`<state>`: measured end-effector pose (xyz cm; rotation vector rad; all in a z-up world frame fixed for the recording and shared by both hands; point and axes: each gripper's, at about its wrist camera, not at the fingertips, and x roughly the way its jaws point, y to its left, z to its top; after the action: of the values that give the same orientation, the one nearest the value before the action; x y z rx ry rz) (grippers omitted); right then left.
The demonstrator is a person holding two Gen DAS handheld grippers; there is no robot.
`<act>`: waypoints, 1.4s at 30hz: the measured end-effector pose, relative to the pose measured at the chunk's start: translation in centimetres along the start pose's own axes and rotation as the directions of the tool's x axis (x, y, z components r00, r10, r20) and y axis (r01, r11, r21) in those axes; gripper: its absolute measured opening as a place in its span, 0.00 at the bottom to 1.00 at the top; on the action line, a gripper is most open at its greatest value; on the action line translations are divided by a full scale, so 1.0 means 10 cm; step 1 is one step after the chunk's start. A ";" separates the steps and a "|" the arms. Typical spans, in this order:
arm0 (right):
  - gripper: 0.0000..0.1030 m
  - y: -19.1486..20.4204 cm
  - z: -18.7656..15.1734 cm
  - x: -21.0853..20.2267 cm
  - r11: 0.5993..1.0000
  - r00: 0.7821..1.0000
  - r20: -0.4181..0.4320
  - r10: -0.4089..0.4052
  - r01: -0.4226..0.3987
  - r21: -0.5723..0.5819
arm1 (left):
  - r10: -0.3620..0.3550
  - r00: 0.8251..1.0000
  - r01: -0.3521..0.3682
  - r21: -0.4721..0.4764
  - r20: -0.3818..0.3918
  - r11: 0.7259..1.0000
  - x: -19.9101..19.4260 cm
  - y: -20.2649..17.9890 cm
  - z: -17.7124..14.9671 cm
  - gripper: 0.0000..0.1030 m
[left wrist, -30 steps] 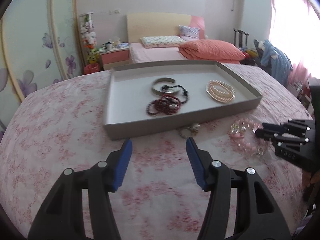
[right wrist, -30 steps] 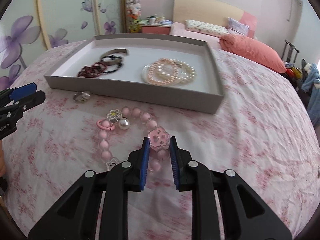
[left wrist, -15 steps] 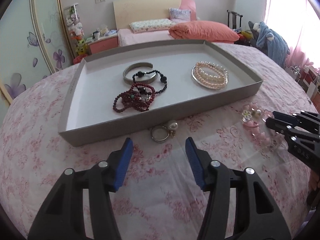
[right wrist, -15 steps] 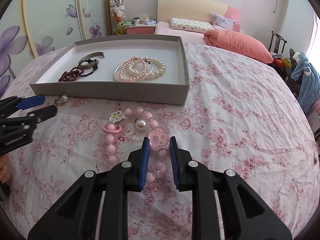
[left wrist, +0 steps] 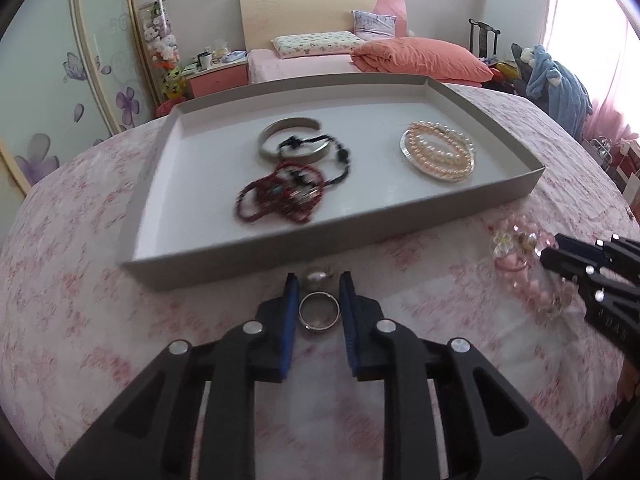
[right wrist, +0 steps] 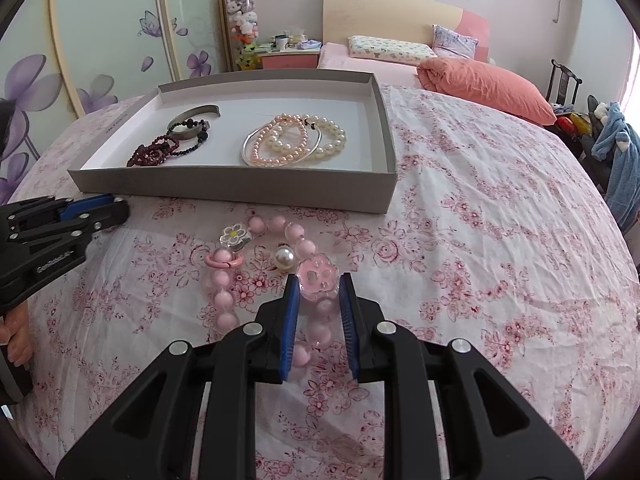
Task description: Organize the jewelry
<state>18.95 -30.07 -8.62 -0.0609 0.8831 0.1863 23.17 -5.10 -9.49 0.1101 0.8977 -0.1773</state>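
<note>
**A:** What is nearest?

**B:** The left gripper (left wrist: 319, 300) is closed around a silver ring (left wrist: 319, 311) with a pearl, lying on the floral cloth of the surface (left wrist: 80, 300), just short of the tray's near wall. The right gripper (right wrist: 319, 300) is clenched on a pink beaded bracelet (right wrist: 256, 264) at its paw charm (right wrist: 318, 280).

**A:** And beyond?

**B:** One shallow grey tray (right wrist: 224, 190) stands on the cloth. Inside: one silver cuff (right wrist: 192, 120), one black bead strand (left wrist: 320, 152), one dark red bead cluster (left wrist: 280, 196), and pearl bracelets (right wrist: 296, 140) on a silver bangle. Bare cloth lies right of the tray.

**A:** Farther off?

**B:** A bed (left wrist: 360, 60) and a bedside cabinet (left wrist: 216, 76).
</note>
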 end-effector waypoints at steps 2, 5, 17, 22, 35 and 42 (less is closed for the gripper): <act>0.21 0.02 0.00 0.00 1.000 1.000 0.000 0.006 -0.006 -0.003 | 0.006 1.000 -0.006 -0.004 0.000 1.000 -0.06 0.10 -0.07 0.21; 0.21 0.04 0.01 0.01 1.000 1.000 0.000 0.015 -0.015 -0.007 | 0.018 1.000 -0.018 -0.014 -0.001 1.000 -0.13 0.23 -0.17 0.21; 0.21 0.04 0.01 0.02 1.000 1.000 -0.002 0.022 -0.022 -0.005 | 0.004 1.000 -0.004 0.001 0.002 1.000 -0.22 0.29 -0.28 0.43; 0.21 0.04 0.01 0.02 1.000 1.000 -0.002 0.022 -0.022 -0.005 | 0.006 1.000 -0.006 -0.014 0.003 1.000 -0.25 0.31 -0.28 0.43; 0.21 0.05 0.02 0.02 1.000 1.000 -0.003 0.027 -0.027 0.000 | 0.011 1.000 -0.011 -0.019 -0.005 1.000 -0.20 0.29 -0.25 0.33; 0.21 0.05 0.02 0.03 1.000 1.000 -0.001 0.025 -0.025 0.004 | 0.020 1.000 -0.020 -0.029 -0.003 0.999 -0.20 0.30 -0.24 0.22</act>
<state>19.17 -29.55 -8.67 -0.0463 0.8861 0.2075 20.69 -1.53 -9.40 0.0923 0.9014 -0.1454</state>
